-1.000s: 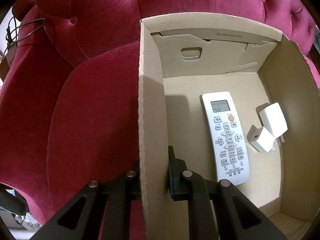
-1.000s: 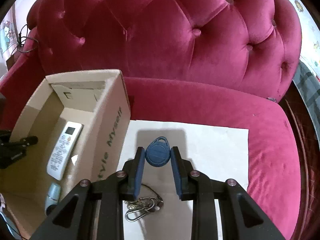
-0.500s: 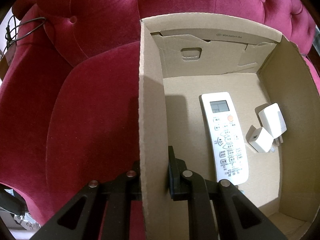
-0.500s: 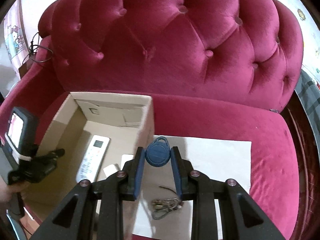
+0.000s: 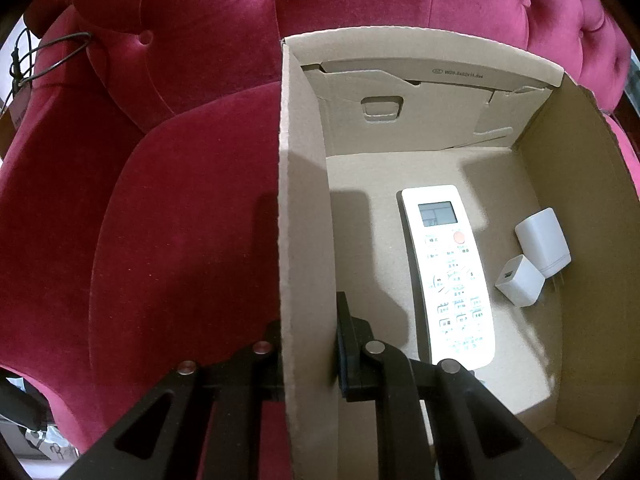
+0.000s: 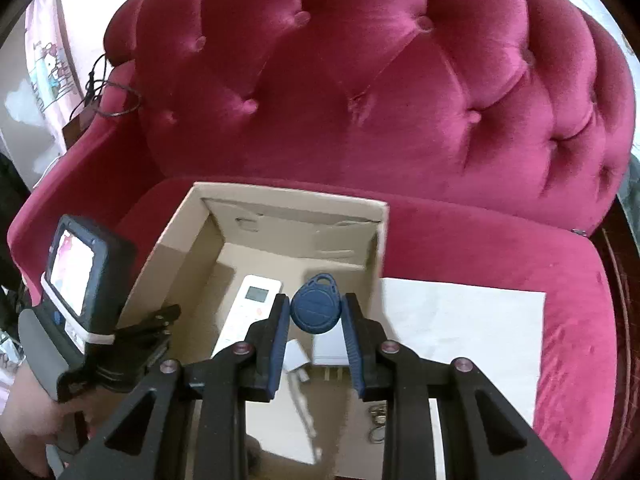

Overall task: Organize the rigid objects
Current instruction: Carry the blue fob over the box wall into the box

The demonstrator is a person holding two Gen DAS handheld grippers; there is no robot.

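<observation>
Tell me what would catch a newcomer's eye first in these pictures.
The deep red tufted sofa fills both views. On its seat stands an open cardboard box, its side wall pinched by the left gripper, with a white remote and two white chargers inside. Over the box, the right gripper holds a blue key fob.

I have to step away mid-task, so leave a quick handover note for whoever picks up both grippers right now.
Left gripper: shut on the cardboard box side wall, steadying it.
Right gripper: shut on the blue key fob, above the box, key ring dangling.
Done: remote and two white chargers are in the box.
Left: release the fob inside. White sheet on the sofa looks bare.
</observation>
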